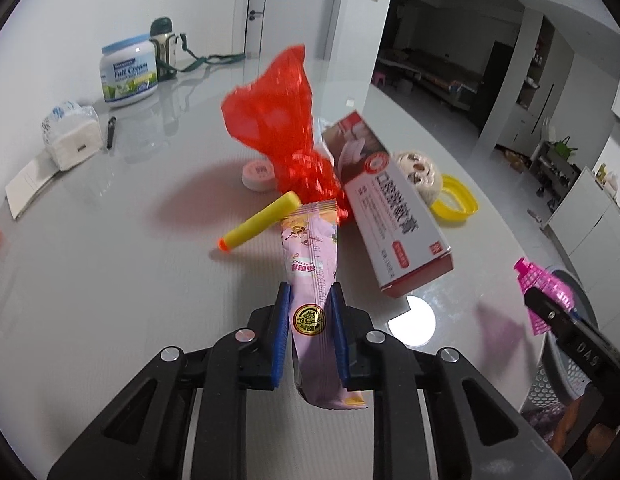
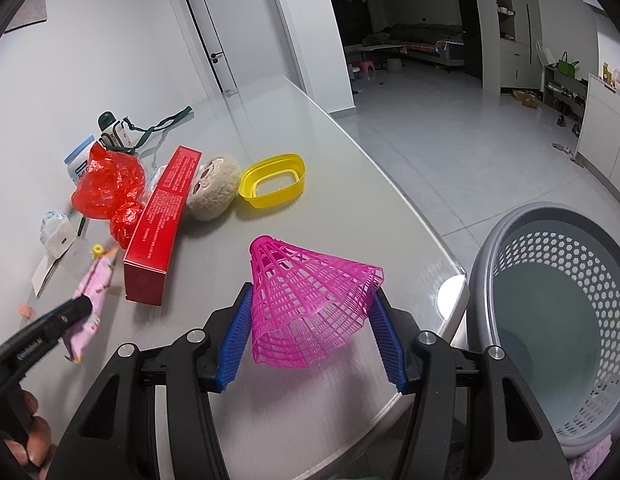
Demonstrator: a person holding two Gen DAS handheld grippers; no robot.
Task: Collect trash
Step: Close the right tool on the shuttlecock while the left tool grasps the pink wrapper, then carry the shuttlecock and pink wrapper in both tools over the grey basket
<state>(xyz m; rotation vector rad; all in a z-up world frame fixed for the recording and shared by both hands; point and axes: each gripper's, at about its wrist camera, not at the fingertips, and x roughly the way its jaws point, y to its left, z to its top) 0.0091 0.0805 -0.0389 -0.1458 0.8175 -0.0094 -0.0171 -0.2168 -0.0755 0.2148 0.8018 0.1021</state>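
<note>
Two claws are at work, each with something clamped. The left gripper (image 1: 310,312) has its blue pads pressed on a pink snack wrapper (image 1: 310,280), which runs up out of the jaws and hangs a little below them. Just past the wrapper's far end lie a yellow foam dart (image 1: 261,220) and a crumpled red plastic bag (image 1: 281,120); to the right of these a red-and-white carton (image 1: 390,204) lies on the grey table (image 1: 109,280).

The right gripper (image 2: 314,320) grips a pink plastic shuttlecock (image 2: 310,300) by its mesh skirt, jaws held partway apart by it. Just right of this claw, beyond the table edge, stands a grey perforated basket (image 2: 550,248). Ahead of it lie a yellow plastic ring (image 2: 269,180) and a beige plush toy (image 2: 213,188).
</note>
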